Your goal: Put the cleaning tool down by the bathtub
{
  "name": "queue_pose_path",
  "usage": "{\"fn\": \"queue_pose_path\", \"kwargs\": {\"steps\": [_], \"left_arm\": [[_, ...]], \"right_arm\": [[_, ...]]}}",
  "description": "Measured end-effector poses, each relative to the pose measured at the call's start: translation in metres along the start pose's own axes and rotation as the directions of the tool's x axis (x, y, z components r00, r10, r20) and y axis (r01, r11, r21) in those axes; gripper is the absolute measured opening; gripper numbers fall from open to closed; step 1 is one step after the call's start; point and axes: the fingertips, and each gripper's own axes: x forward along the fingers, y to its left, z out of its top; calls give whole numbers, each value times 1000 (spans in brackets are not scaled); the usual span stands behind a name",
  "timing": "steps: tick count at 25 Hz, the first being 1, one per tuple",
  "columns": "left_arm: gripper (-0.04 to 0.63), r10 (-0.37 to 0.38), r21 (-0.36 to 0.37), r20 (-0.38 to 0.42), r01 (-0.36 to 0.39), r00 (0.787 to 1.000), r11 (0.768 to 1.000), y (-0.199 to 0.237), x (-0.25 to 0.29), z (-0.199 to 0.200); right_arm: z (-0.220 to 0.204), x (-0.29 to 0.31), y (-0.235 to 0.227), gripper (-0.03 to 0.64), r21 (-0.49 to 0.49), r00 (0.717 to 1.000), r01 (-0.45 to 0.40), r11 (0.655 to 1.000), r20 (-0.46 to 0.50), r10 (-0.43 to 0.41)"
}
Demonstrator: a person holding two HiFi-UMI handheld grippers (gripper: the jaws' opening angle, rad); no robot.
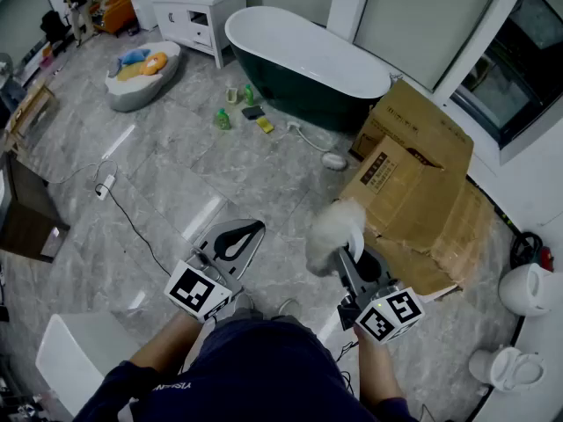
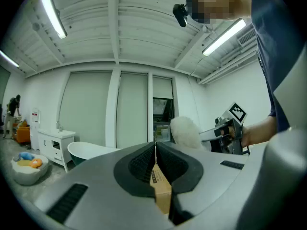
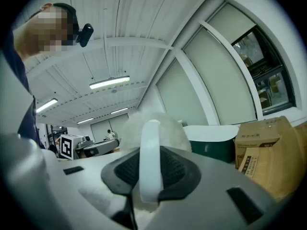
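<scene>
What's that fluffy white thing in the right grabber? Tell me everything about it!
It is the cleaning tool: a puffy white head, soft and woolly-looking, on a smooth white handle that looks like plastic. The right gripper is shut on the handle, holding the tool off the grey floor, near the cardboard boxes. Nothing else touches it.

Nothing fully legible in any view.
- Cardboard box (image 1: 413, 161), right of centre in the head view: black printed block on its side, characters too small to read.
- Same box (image 3: 261, 143), right edge of the right gripper view: dark print, blurred.
- Sleeve (image 1: 132, 381), bottom left: short white lettering, unreadable.
- Left marker cube (image 1: 199, 292) and right marker cube (image 1: 392, 315): black-and-white square patterns, no letters.
</scene>
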Motion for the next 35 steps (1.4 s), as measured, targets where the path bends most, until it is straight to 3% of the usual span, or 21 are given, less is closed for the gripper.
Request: {"fn": "queue_pose_path", "kwargs": {"steps": [24, 35], "left_arm": [[32, 52, 5, -22, -52, 998, 999, -41, 40, -14], [32, 72, 11, -20, -72, 997, 997, -34, 53, -12]], "right_arm": [[-1, -34, -53, 89, -9, 999, -33, 999, -3, 33], [5, -29, -71, 89, -11, 999, -45, 999, -10, 45]]}}
